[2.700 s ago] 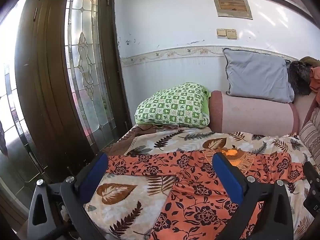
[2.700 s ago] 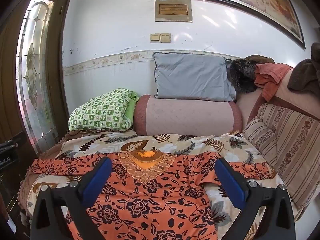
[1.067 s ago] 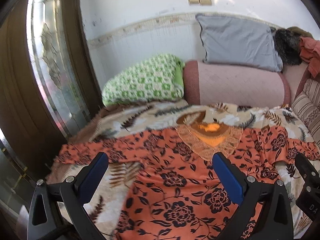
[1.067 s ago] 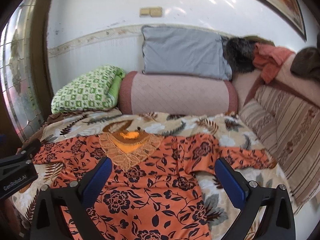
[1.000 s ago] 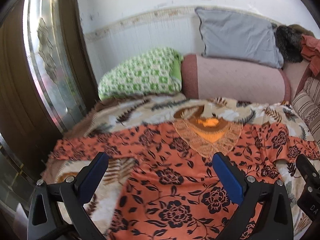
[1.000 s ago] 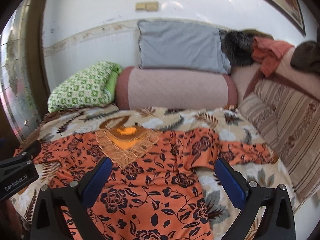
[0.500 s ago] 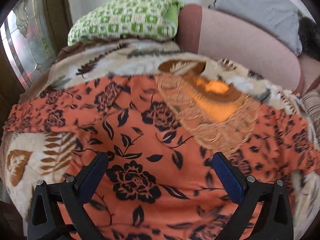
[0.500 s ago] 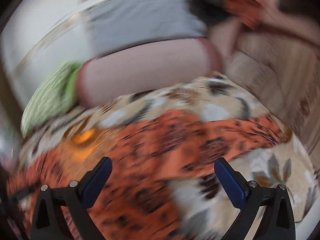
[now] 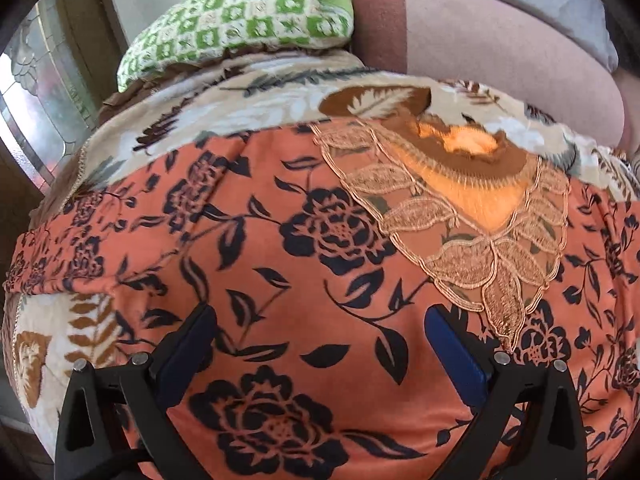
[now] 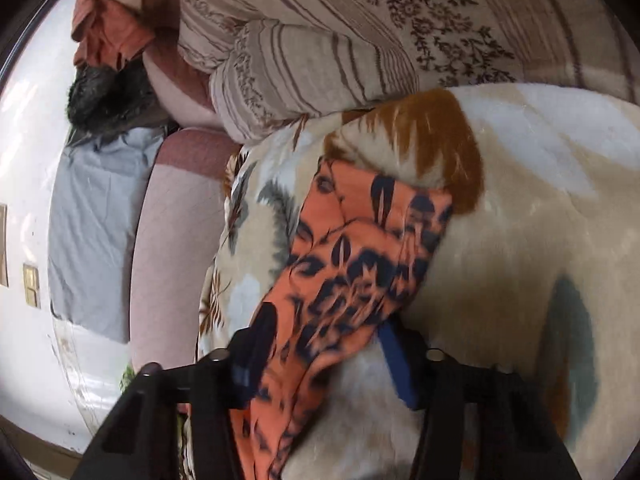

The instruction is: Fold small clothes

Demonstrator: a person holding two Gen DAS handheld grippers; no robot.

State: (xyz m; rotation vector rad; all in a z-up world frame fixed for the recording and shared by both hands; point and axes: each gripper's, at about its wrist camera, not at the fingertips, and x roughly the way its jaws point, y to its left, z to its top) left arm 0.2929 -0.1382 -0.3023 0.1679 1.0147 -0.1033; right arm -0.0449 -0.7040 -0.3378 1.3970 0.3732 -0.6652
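Observation:
An orange blouse with black flowers (image 9: 312, 248) lies spread flat on a leaf-print blanket (image 9: 256, 92), its lace neckline (image 9: 472, 216) toward the pillows. My left gripper (image 9: 316, 344) is open, low over the blouse's chest, jaws wide apart and empty. In the right wrist view the camera is rolled sideways; the blouse's right sleeve (image 10: 360, 256) lies on the blanket (image 10: 520, 208). My right gripper (image 10: 324, 344) straddles the sleeve, its jaws partly closed with the sleeve cloth between them; whether they pinch it is unclear.
A green checked pillow (image 9: 240, 24) and a pink bolster (image 9: 480, 40) lie at the bed's head. A glass door (image 9: 36, 120) stands on the left. A striped cushion (image 10: 320, 52), a grey pillow (image 10: 92, 232) and piled clothes (image 10: 108, 64) lie by the wall.
Both grippers have come down close to the blouse. The right gripper has swung right, rolled sideways onto the right sleeve and narrowed its jaws. The left moved in over the chest.

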